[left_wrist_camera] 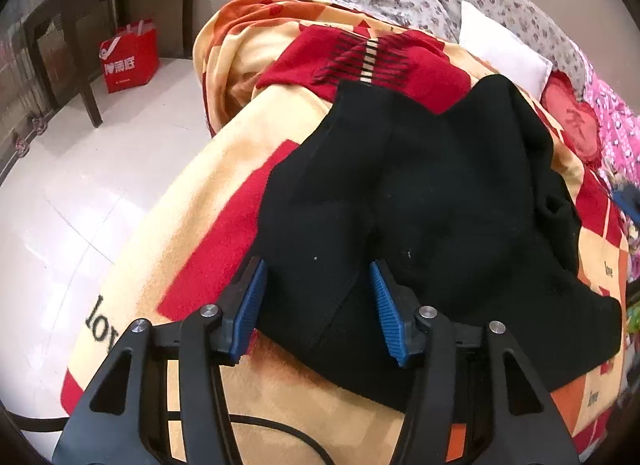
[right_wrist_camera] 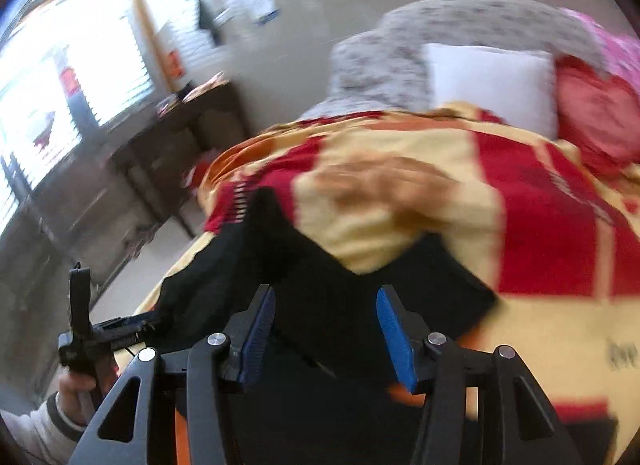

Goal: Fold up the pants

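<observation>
Right now the black pants (left_wrist_camera: 420, 193) lie spread on the blanket (left_wrist_camera: 168, 265) that covers the bed, close to its near edge and its left side, so they have a soft flat place for folding. They look bunched and lumpy on the right, so I think the folding has only just begun. The left gripper (left_wrist_camera: 318, 285) hangs low over the near end of the pants with its jaws wide open, and a hem edge shows between its blue pads (left_wrist_camera: 252, 305), but nothing is pinched. It looks ready to grab that edge. The right gripper (right_wrist_camera: 326, 313) is open too, over the pants (right_wrist_camera: 320, 289) from the other side, holding nothing. That view is very blurry, so I cannot tell if it touches the cloth. Pillows (left_wrist_camera: 500, 49) sit at the far end of the bed, well apart from the pants.
</observation>
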### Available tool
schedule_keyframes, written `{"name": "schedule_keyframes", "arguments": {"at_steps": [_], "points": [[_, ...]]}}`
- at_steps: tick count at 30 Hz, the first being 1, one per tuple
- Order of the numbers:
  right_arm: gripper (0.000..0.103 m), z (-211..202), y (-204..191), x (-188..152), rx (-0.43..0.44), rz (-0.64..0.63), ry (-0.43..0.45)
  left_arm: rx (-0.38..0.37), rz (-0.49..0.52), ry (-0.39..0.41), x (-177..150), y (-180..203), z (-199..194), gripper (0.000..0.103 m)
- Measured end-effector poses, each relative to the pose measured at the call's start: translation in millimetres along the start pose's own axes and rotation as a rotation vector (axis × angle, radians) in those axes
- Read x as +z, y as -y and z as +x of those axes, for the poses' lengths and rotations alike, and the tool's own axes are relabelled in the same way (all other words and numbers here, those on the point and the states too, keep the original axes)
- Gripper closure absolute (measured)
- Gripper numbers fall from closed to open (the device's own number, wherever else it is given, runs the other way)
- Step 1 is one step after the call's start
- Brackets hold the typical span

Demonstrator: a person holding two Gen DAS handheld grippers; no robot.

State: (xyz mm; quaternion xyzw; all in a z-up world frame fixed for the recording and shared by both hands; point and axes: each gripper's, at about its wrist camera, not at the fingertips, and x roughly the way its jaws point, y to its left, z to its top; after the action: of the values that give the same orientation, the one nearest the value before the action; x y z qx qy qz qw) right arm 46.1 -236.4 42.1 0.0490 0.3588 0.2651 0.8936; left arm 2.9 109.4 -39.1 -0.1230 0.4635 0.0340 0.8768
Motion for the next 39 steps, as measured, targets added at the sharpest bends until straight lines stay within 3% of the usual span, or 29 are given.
{"name": "schedule_keyframes", "arguments": {"at_steps": [6,10,11,12,13,17,25,28,29,31,32,35,39], "points": [[0.051,78.8,-45.1,47.8,0.019,-0.118,-0.058,-0.037,-0.02,0.031,22.8,-4.8,-7.9,0.05],[0.051,140.6,-47.4,69.6,0.039,-0.152,-0.173,-0.047,-0.006,0.024,31.9,0.3,2.9,0.05],[0.061,153.1,-45.9,70.5,0.049,-0.157,-0.195,-0.035,0.0,0.014,33.3,1.3,8.7,0.05],[0.082,159.9,-42.3,69.9,0.05,-0.151,-0.198,-0.022,-0.002,-0.009,35.1,1.7,17.6,0.05],[0.088,161.5,-38.8,69.7,0.066,-0.137,-0.194,-0.025,-0.003,-0.025,36.2,2.0,23.1,0.05],[0.092,131.6,-31.8,71.7,0.142,-0.113,-0.139,0.003,0.001,-0.033,44.5,3.0,37.1,0.05],[0.099,1.7,-74.7,33.4,0.343,-0.226,-0.049,-0.031,-0.072,-0.032,44.0,-10.9,32.6,0.05],[0.099,-13.9,-85.5,15.6,0.237,-0.296,-0.049,-0.032,-0.073,-0.03,43.7,-6.5,28.3,0.05],[0.096,-13.5,-83.5,16.4,0.153,-0.305,-0.013,-0.043,-0.071,-0.029,43.8,-4.2,25.9,0.05],[0.059,-4.3,-76.2,22.1,0.051,-0.297,0.005,-0.062,-0.068,-0.014,46.5,-0.3,20.0,0.05],[0.034,6.1,-72.3,25.2,0.002,-0.291,-0.003,-0.067,-0.066,-0.002,48.8,1.0,17.5,0.05],[0.034,44.3,-60.8,38.9,0.025,-0.239,-0.046,-0.075,-0.068,-0.002,55.5,1.5,19.8,0.041],[0.034,101.2,-58.5,59.6,0.019,-0.244,-0.111,-0.078,-0.061,-0.022,63.3,6.3,33.2,0.041]]}}
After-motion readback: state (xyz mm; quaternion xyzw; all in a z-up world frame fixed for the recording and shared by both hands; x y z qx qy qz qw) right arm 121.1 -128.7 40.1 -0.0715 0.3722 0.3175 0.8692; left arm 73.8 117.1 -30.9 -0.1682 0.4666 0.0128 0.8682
